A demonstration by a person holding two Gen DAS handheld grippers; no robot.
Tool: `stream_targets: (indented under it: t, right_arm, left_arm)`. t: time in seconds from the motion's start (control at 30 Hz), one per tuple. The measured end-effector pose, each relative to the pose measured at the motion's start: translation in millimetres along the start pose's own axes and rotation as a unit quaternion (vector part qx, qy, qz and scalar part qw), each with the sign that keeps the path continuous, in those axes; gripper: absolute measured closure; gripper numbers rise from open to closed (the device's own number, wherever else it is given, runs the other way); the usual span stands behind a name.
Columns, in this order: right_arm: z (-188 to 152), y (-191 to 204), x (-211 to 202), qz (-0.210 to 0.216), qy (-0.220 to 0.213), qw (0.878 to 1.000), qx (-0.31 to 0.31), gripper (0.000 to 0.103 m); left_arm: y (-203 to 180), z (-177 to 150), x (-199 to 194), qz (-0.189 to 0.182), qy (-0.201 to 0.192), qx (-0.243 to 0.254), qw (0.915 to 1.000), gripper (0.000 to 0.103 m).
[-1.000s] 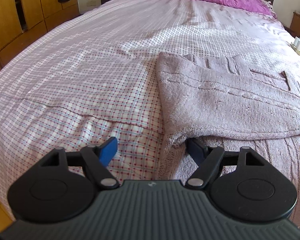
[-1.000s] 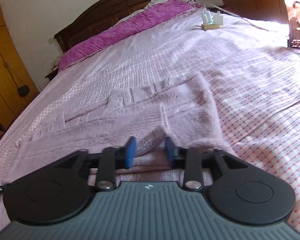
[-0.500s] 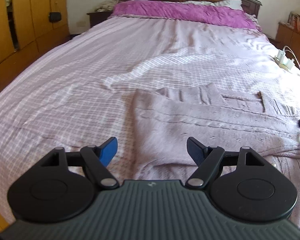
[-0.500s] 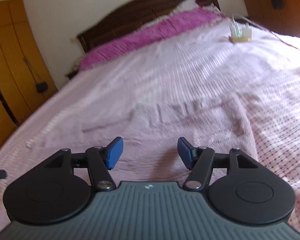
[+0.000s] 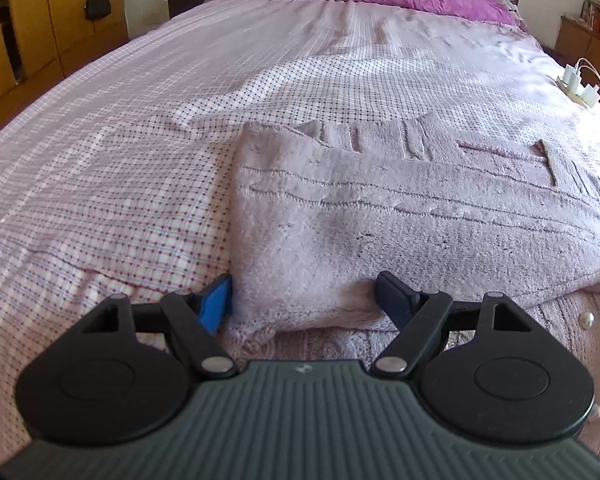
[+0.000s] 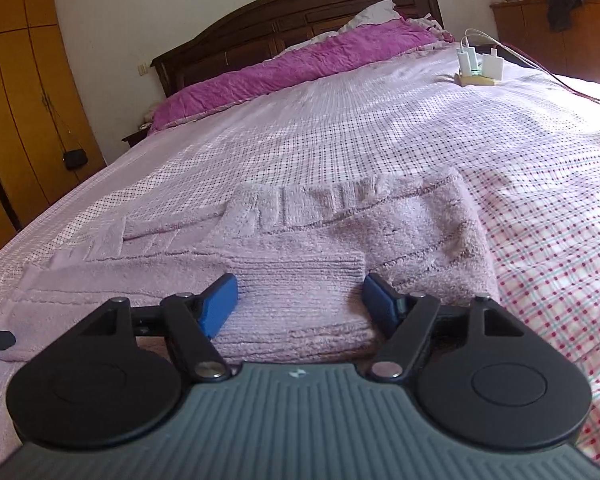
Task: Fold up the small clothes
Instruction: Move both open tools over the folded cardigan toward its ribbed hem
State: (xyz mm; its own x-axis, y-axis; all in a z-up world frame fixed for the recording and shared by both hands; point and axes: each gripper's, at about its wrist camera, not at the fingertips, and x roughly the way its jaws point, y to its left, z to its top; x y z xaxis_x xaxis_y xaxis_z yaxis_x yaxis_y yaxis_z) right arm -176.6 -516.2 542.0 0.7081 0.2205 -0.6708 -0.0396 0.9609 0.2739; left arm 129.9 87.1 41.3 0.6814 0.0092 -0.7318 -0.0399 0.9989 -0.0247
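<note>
left gripper (image 5: 304, 300) wide open at frame bottom, straddling the sweater (image 5: 400, 232) fold edge, gripping nothing. right gripper (image 6: 298, 304) same, over its cuff.

Both grippers (image 5: 304, 298) (image 6: 298, 300) lower again, jaws once more wide around the folded sweater's (image 5: 400, 232) near edge.

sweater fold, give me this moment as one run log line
stage: fold in progress | sweater: partly folded on bed | left gripper: open, straddling near edge | right gripper: open, over folded layer | holding: nothing
</note>
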Motion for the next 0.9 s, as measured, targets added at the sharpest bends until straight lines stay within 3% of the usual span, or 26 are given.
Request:
stream_targets:
  t: [0.37, 0.9]
  right_arm:
    - [10.5, 0.7, -28.7, 0.003, 0.012, 1.0, 0.027, 0.026]
    - [-4.8, 20.2, -118.0, 0.074, 0.024, 0.997, 0.022, 0.023]
  left_arm:
    - [2.0, -4.9, -26.4, -0.001, -0.008, -0.009, 0.9999, 0.026]
    - [8.4, -27.9, -77.3, -0.007, -0.013, -0.006, 0.9999, 0.026]
